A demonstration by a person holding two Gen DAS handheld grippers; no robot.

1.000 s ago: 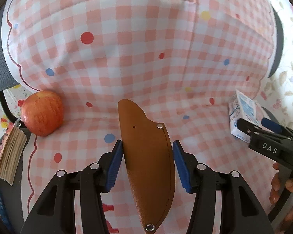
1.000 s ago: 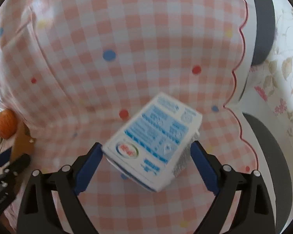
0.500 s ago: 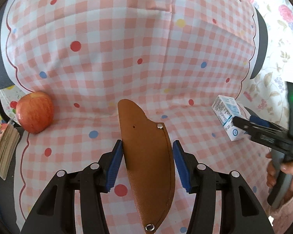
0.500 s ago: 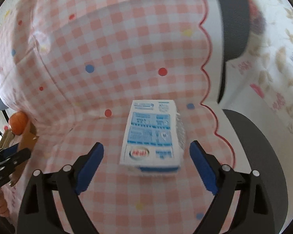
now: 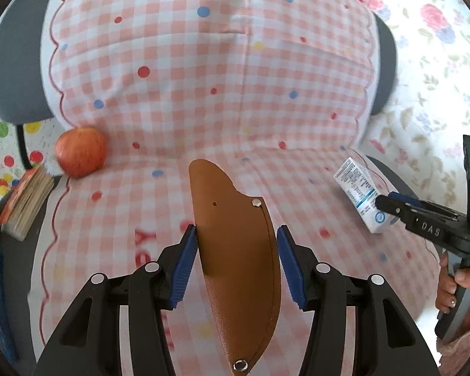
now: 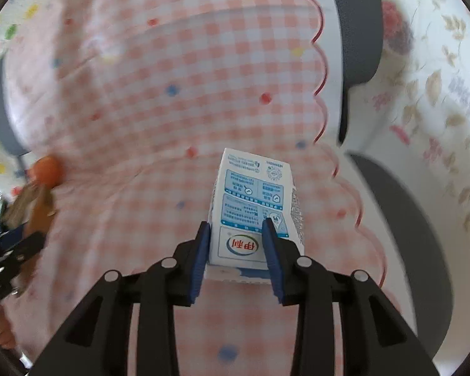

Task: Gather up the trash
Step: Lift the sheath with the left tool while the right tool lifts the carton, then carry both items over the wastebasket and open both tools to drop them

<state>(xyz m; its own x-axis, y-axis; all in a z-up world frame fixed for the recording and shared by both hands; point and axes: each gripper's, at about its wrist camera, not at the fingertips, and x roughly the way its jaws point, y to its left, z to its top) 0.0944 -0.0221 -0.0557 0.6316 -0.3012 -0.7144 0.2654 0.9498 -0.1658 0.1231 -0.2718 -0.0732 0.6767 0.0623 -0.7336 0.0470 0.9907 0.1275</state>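
Observation:
A white and blue milk carton (image 6: 253, 210) is held between the blue pads of my right gripper (image 6: 236, 250), above the pink checked chair cover (image 6: 159, 100). It also shows in the left wrist view (image 5: 362, 194), with the right gripper (image 5: 388, 206) clamped on its near end. My left gripper (image 5: 237, 260) is shut on a brown leather knife sheath (image 5: 235, 250), held over the seat. The sheath's tip points away from me.
A red apple (image 5: 80, 151) lies at the seat's left edge, next to a worn book (image 5: 26, 203). The grey chair frame (image 6: 354, 31) shows beyond the cover. Floral fabric (image 5: 438, 62) lies to the right.
My right gripper has closed on the milk carton, which it straddled open before. Both grippers have pulled back and up from the chair. The sheath stays in my left gripper.

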